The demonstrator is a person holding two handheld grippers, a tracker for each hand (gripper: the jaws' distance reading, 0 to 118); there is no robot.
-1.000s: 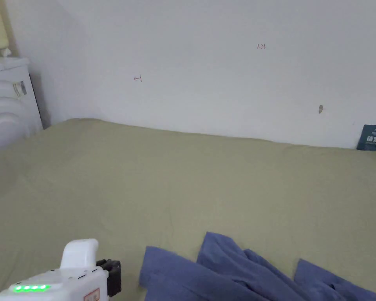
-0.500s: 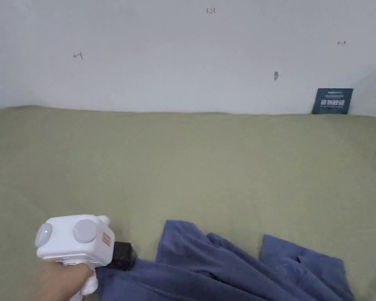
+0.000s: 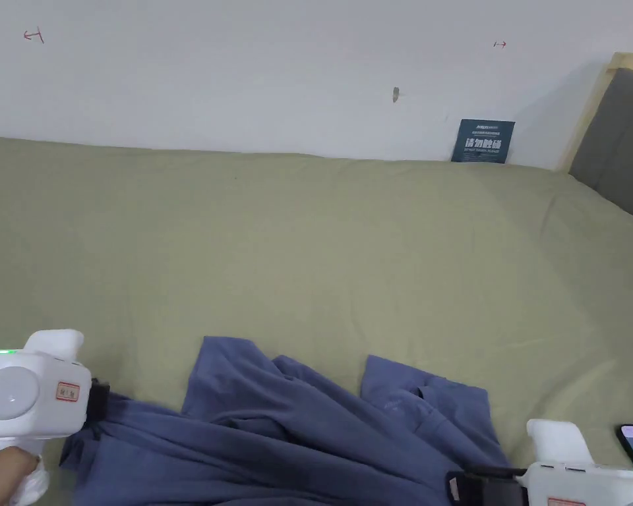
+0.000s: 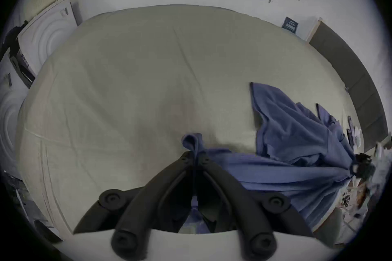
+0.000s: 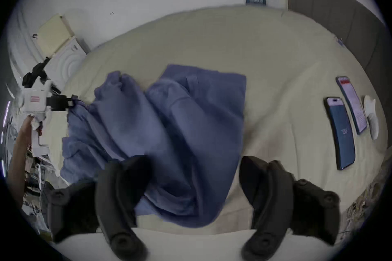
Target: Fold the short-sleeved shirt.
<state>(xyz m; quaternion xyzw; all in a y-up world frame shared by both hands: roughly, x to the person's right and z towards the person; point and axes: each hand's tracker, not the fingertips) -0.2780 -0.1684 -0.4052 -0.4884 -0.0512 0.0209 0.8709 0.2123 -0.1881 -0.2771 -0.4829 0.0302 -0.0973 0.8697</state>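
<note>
Left claw [image 4: 195, 156] clamped on shirt [image 4: 297, 138]

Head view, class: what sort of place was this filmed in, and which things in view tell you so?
Most likely a bedroom. A wide bed under an olive sheet sits against a plain white wall, with a padded grey headboard at one end. The blue shirt lies crumpled on it.
</note>
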